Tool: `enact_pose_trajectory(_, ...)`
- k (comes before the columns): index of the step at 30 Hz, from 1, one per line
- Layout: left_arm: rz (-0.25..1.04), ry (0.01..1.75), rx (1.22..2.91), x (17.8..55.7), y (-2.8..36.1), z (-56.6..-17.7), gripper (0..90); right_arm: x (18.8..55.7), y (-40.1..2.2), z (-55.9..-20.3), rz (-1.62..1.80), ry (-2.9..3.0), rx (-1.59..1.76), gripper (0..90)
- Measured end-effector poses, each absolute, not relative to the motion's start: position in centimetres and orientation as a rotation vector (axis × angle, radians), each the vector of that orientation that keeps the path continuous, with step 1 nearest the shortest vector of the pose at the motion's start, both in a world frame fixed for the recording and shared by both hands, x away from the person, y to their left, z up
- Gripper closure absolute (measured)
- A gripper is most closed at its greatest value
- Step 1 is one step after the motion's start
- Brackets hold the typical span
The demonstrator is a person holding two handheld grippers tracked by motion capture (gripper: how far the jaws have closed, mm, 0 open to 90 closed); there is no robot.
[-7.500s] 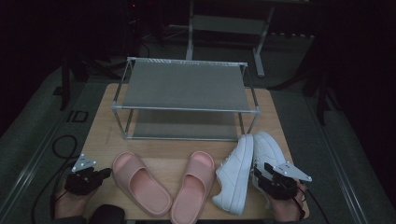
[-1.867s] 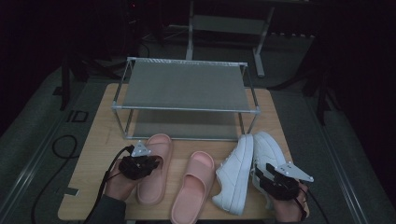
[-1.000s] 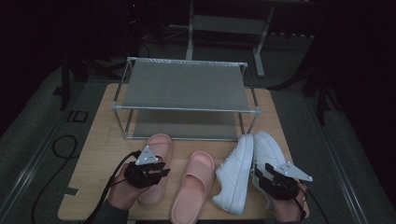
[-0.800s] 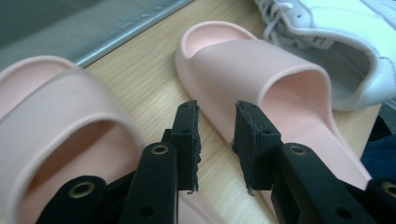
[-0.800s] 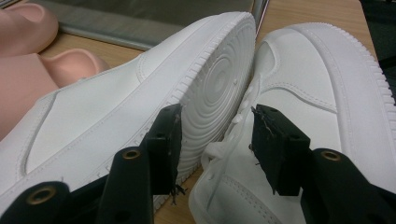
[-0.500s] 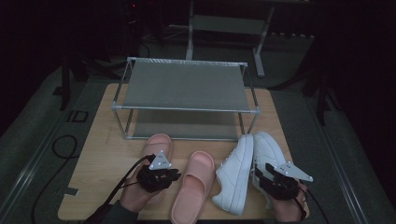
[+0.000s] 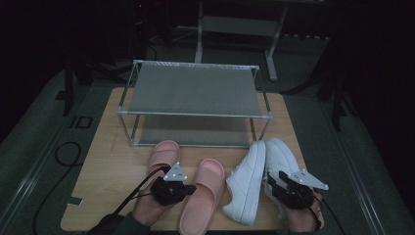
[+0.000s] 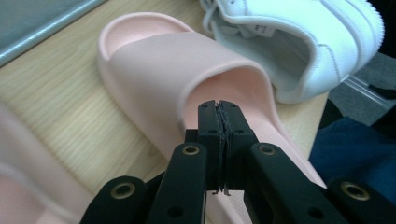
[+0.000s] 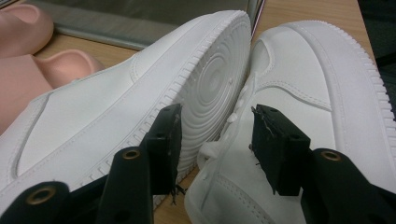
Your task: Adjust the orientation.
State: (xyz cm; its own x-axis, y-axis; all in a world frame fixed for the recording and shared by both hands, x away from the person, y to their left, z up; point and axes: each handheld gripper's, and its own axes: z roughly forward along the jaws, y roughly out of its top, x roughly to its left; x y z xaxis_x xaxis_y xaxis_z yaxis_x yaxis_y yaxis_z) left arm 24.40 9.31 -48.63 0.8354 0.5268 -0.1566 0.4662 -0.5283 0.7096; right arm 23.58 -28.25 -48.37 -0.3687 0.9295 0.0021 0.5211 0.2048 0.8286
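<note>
Gripping nothing, left gripper (image 8: 218, 140) had just closed beside right slipper (image 7: 203, 196) at desk's near edge; right gripper (image 9: 215, 149) stood wide between sneakers (image 9: 196, 93); regrasping likely followed.

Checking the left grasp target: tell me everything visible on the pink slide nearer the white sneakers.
The pink slide is a one-piece moulded sandal, matte, foam-like, with a broad strap arched over an open toe and a smooth footbed. It lies flat, sole down, on the wooden table, toe toward the shelf rack, between the other pink slide and the tipped white sneaker. The left gripper, jaws shut together, sits at the strap's rear opening; contact is unclear.
</note>
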Motion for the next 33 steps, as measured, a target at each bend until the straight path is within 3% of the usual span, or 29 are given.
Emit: enact_pose_trajectory(33,0.074,0.703,2.265,24.6,6.9,-50.2,87.4,23.4,-28.3,-48.2,1.051,1.972,1.335,51.9)
